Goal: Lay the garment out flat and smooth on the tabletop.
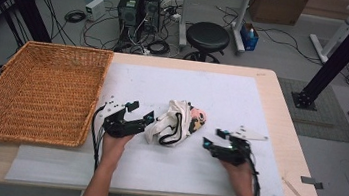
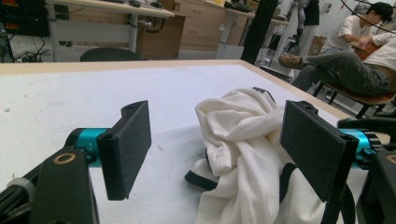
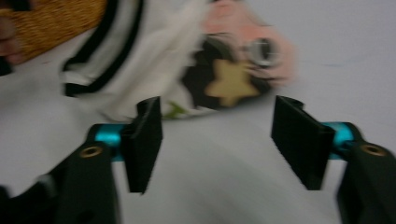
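Left gripper (image 1: 141, 113) rests on the white mat (image 1: 233, 92), jaws wide apart, just beside the left edge of the crumpled shirt (image 1: 175, 122); cloth lies between its pads, not pinched. Right gripper (image 1: 213, 138) sits near the shirt's right side, jaws parted, nothing between them. Shirt lies mid-mat, wicker basket (image 1: 37, 91) to its left.

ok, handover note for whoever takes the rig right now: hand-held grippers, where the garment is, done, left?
Left hand-held gripper: open, at the left edge of the crumpled white garment, which lies partly between its jaws; pads not pressing.
Right hand-held gripper: jaws apart, empty, on the white mat just right of the garment.
Wicker basket: left of the mat, nothing visible in it.
Done: nothing gripped yet.
Left: probably grasp the garment; the basket looks like the likely destination.
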A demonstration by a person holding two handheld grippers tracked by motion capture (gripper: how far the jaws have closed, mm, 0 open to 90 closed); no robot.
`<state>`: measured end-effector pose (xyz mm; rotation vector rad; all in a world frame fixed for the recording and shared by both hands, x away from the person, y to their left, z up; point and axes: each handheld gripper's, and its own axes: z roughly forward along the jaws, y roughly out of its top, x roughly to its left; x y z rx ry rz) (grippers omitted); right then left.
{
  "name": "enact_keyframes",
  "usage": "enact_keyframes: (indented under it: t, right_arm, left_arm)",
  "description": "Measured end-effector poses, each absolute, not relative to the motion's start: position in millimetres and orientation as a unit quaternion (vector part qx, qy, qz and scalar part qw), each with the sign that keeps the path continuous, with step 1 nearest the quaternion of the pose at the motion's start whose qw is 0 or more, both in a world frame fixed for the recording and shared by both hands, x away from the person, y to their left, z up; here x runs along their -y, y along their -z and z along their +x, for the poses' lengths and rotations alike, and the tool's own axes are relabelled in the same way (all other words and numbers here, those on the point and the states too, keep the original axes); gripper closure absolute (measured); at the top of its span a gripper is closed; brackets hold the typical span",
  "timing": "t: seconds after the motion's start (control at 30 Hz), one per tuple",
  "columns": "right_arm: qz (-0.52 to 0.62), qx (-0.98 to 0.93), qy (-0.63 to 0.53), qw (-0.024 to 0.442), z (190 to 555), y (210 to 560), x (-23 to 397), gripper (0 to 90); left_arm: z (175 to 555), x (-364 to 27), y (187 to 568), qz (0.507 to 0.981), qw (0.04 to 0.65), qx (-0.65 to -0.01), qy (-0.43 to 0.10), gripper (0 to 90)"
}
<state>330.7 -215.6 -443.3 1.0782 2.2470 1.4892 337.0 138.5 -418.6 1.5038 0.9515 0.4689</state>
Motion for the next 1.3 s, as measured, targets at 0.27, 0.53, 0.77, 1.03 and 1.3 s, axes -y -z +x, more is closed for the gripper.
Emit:
enact_keyframes:
  t: [0.27, 0.53, 0.77, 1.03, 1.3]
  right_arm:
    - [0.356, -0.824, -0.42, 0.135, 356.0, 447.5, 144.0, 85.3]
    - [0.385, -0.742, -0.52, 0.174, 303.7, 429.0, 234.7, 87.2]
    - [0.487, -0.673, -0.514, 0.212, 283.9, 435.9, 299.3, 56.2]
    - [0.497, -0.672, -0.503, 0.219, 279.8, 442.6, 302.4, 44.1]
    - [0.495, -0.681, -0.498, 0.21, 278.3, 442.3, 296.8, 40.0]
  left_arm:
    - [335.4, -132.6, 417.5, 0.66, 0.603, -0.404, -0.192, 27.0]
    - [336.1, -131.6, 417.9, 0.662, 0.605, -0.402, -0.181, 30.0]
    - [347.6, -99.5, 424.8, 0.687, 0.601, -0.387, -0.129, 30.3]
    - [376.9, -38.9, 435.2, 0.752, 0.557, -0.349, -0.059, 30.3]
    - [376.0, -26.0, 436.1, 0.772, 0.545, -0.317, -0.073, 82.5]
